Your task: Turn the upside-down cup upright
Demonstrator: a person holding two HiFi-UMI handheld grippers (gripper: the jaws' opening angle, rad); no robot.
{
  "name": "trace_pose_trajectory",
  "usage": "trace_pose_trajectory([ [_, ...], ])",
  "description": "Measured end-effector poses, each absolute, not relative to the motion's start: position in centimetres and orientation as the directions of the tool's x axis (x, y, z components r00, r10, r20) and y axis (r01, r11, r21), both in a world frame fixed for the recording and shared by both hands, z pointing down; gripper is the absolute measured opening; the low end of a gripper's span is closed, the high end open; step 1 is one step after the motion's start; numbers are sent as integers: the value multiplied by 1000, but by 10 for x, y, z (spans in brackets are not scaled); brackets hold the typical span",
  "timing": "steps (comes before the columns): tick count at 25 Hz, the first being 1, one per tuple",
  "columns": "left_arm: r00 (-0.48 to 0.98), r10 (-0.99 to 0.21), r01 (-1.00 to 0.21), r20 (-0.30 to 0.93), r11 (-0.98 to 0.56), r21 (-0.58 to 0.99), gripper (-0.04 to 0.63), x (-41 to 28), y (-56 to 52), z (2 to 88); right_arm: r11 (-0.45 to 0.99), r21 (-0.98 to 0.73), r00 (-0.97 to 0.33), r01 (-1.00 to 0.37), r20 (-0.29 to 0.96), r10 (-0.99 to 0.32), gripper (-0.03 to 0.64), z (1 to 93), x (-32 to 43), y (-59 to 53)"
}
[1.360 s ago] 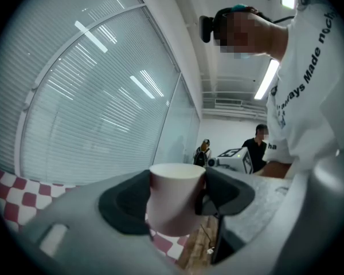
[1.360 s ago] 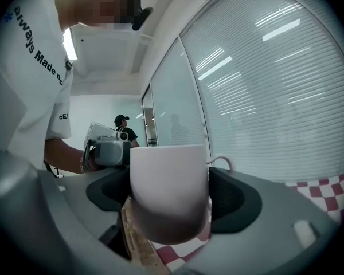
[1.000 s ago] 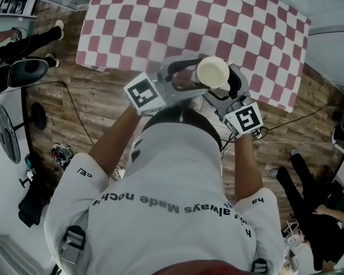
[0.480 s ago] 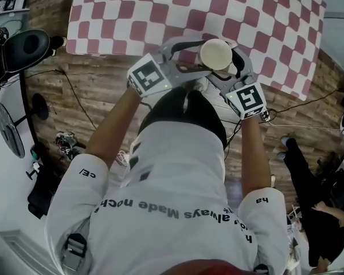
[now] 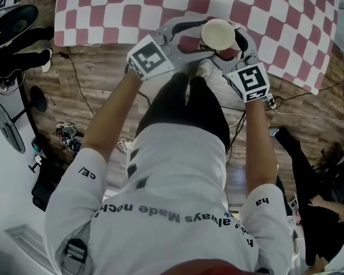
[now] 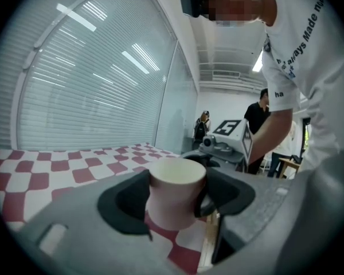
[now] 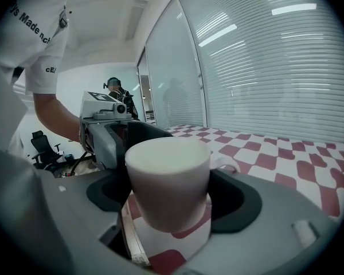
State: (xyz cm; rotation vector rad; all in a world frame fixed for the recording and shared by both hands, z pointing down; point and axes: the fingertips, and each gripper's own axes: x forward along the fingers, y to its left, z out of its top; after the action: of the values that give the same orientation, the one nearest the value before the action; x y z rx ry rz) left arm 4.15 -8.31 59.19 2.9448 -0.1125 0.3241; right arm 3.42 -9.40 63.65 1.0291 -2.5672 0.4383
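Observation:
A white cup (image 5: 217,33) with a handle hangs mouth-up, its wide end on top, just above the near edge of the red-and-white checked table (image 5: 132,4). Both grippers face each other around it. My left gripper (image 5: 202,39) comes in from the left, and in the left gripper view its dark pads (image 6: 129,202) press the cup (image 6: 176,179) on both sides. My right gripper (image 5: 232,36) comes in from the right, and in the right gripper view its jaws close round the cup (image 7: 169,182), with the handle (image 7: 226,165) toward the right pad.
The table's wooden front edge (image 6: 209,242) lies right under the cup. Wood floor with cables (image 5: 86,107) is below. An office chair (image 5: 14,19) and a fan stand (image 5: 6,122) are at the left, and a person (image 5: 315,222) stands at the lower right.
Both grippers have come down together with the cup between them. The cup has gone from in front of the table to just over its near edge.

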Motion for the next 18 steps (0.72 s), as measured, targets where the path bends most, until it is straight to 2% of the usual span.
trace_pose_trajectory([
  [18,963,-93,-118,252,-989,90,314,45,-90,649,710,-70,-655,-701,459,-600,414,695,38,-103],
])
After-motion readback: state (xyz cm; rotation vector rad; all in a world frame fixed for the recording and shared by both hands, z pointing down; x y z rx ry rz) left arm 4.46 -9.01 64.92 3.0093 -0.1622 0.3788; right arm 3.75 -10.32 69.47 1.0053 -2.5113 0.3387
